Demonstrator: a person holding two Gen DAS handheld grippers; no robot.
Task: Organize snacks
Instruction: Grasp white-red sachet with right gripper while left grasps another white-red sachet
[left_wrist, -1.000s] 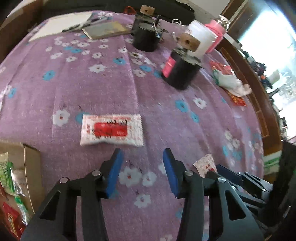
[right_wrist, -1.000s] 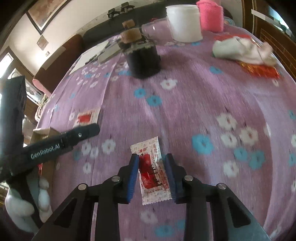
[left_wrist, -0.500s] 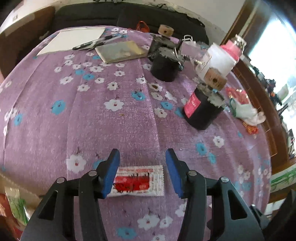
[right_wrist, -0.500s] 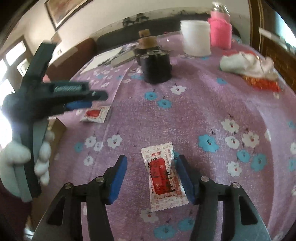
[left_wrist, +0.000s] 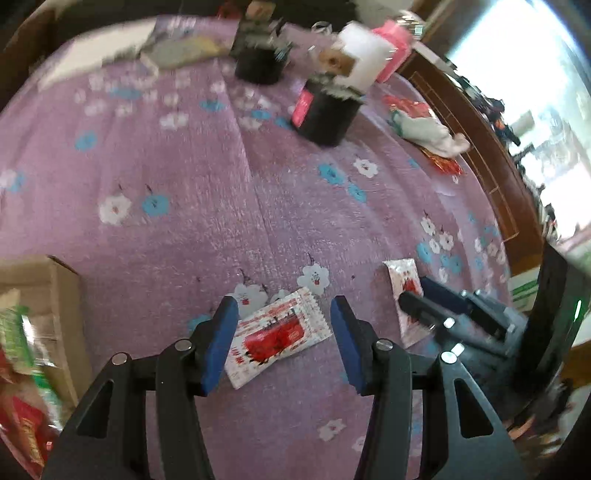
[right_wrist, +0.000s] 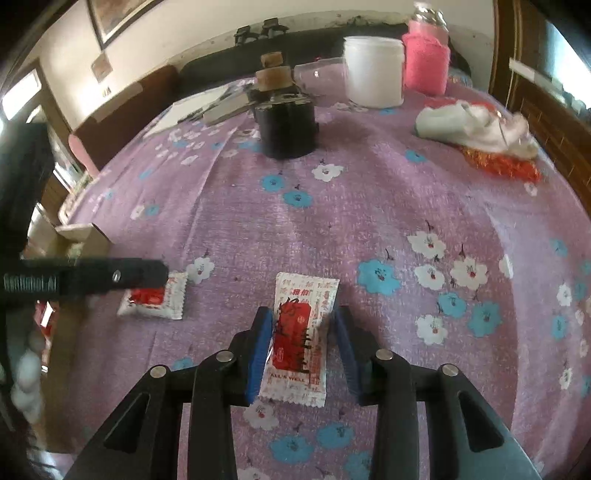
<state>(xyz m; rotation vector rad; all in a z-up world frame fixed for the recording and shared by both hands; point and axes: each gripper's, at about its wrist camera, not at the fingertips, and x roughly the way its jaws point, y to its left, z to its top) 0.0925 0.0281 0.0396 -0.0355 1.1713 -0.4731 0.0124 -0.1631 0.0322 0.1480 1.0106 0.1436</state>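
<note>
We hold two claws over a purple flowered cloth (right_wrist: 424, 192), each straddling a white-and-red snack packet. The left claw (left_wrist: 280, 339) stands spread, its blue pads clear of the left packet (left_wrist: 279, 334), which lies flat and skewed between them, its upper end toward 2 o'clock and one corner reaching close to the right pad. The right claw (right_wrist: 303, 347) is closing on the right packet (right_wrist: 301, 336): the packet lies lengthwise between the pads, its top poking out at 12 o'clock past the fingertips, the left pad at its edge and the right pad still a sliver off. Both claws tilt steeply down at the cloth. From the right camera the left claw enters as a dark bar at 9 o'clock, its tip over the left packet, with a white-gloved hand (right_wrist: 24, 373) blurred beneath. A cardboard box (left_wrist: 55, 295) holding other snacks sits at 8 o'clock of the left claw. Farther off, at 12 o'clock, stand a black holder (right_wrist: 286, 125), a white tub (right_wrist: 373, 72) and a pink jar (right_wrist: 424, 62); a crumpled rag (right_wrist: 472, 127) lies at 2 o'clock.
</note>
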